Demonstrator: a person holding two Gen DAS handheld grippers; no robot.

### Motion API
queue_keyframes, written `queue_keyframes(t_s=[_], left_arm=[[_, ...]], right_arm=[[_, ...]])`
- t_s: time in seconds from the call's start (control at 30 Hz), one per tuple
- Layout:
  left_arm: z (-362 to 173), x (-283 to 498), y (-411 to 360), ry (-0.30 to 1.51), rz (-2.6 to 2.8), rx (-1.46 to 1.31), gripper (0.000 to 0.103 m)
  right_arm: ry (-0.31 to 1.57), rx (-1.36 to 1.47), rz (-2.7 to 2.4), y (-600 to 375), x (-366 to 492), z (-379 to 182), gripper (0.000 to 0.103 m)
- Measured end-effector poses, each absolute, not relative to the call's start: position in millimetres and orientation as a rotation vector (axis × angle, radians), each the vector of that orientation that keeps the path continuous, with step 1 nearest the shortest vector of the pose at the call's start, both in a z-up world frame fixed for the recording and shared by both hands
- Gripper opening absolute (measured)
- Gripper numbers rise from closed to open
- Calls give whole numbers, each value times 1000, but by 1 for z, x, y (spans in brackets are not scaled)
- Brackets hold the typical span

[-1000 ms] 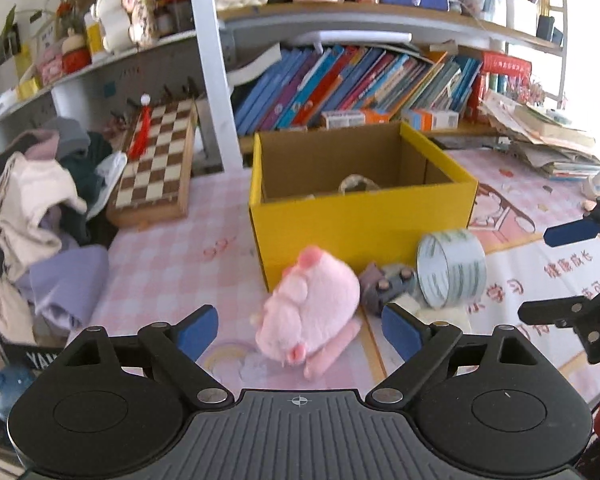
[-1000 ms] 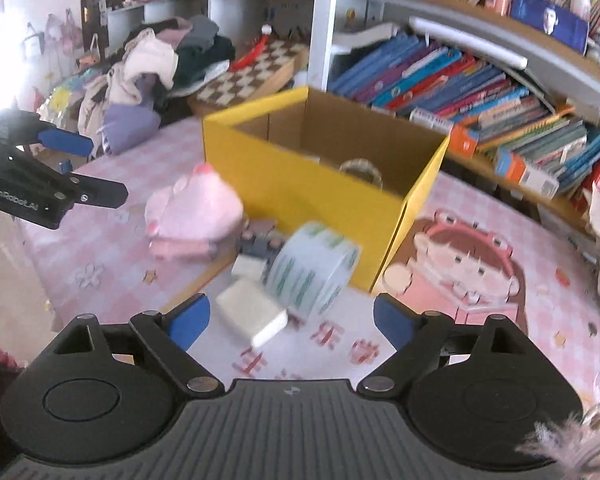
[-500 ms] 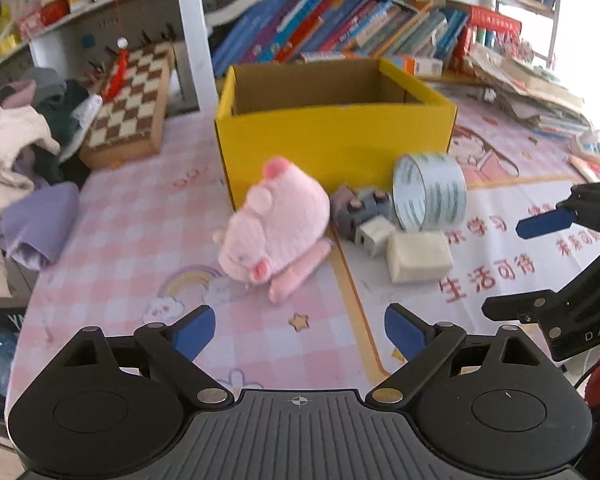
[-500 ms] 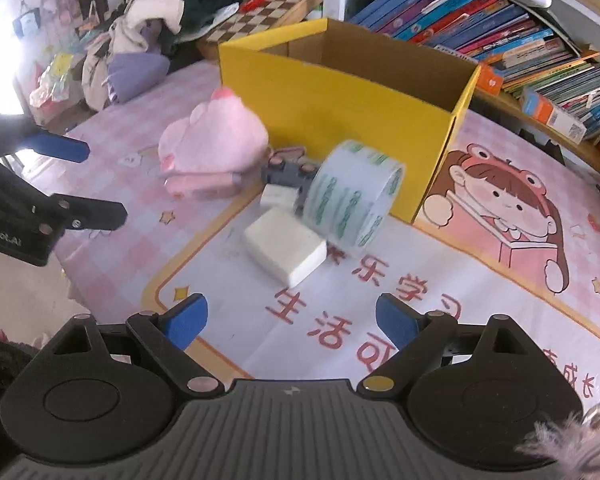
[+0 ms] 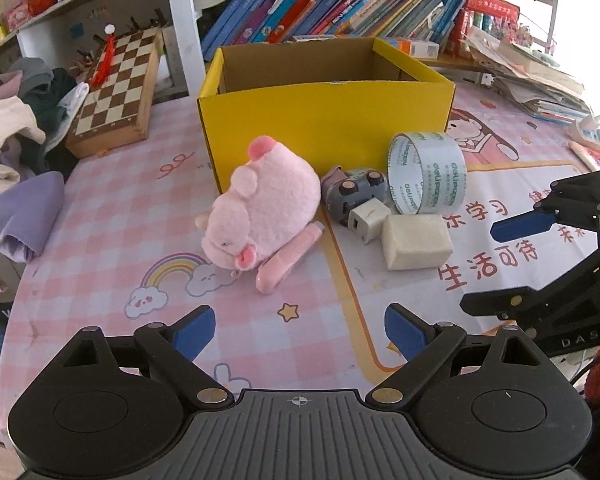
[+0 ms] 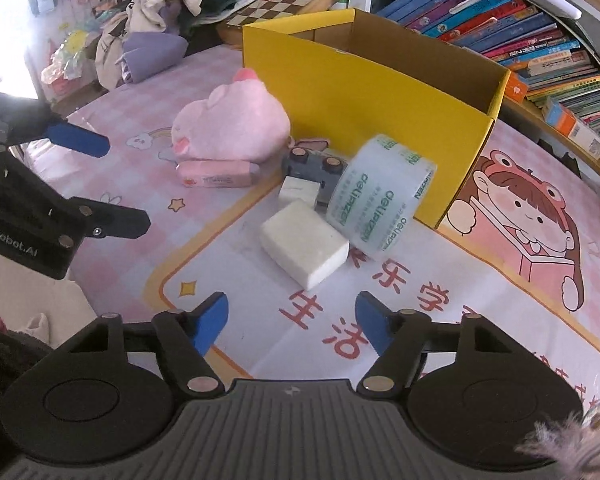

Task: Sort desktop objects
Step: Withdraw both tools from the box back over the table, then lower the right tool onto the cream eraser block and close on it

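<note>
Both grippers empty, jaws spread wide. My left gripper point(image 5: 299, 330) hovers short of the pile; my right gripper point(image 6: 291, 321) does the same from the other side. Nothing held.

Task items all sit ahead of my fingers, crowded against the near wall of the yellow box point(image 5: 328, 120):
- pink plush pig point(image 5: 264, 204), straight ahead of my left fingers, with a pink tube point(image 5: 290, 258) lying against its near side.
- cream block point(image 6: 304, 248), closest to my right fingers, just ahead.
- tape roll point(image 6: 380, 196) standing on edge, beyond and right of the block, touching or nearly touching it and the box.
- small white cube point(image 6: 299, 190) and grey toy car point(image 6: 314, 166), wedged between pig, block and roll.

Risks, as I judge them:
- Roll stands on its rim; a nudge from my right finger closing on the block could set it rolling.
- Cube and car are packed tight; fingers may catch two items, or push one under the pig.
- Plush is soft; a shallow pinch may slip off.
- My two grippers face the same pile; reaching together could collide.
</note>
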State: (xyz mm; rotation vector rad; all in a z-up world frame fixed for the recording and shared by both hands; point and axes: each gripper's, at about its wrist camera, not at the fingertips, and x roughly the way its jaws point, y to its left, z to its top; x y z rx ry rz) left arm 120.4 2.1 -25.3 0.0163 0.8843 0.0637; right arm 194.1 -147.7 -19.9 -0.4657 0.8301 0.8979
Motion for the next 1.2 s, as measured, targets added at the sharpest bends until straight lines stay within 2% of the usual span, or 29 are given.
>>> queue_keyframes(t_s=[0.77, 1.0, 1.2], left_arm=[[-25, 137, 5, 898, 84, 46, 94], [-27, 140, 7, 909, 95, 46, 94], [-30, 142, 11, 921, 104, 36, 94]], right_arm=[[910, -448, 940, -126, 232, -33, 67], [930, -428, 944, -123, 241, -36, 56], [931, -433, 955, -118, 245, -37, 55]])
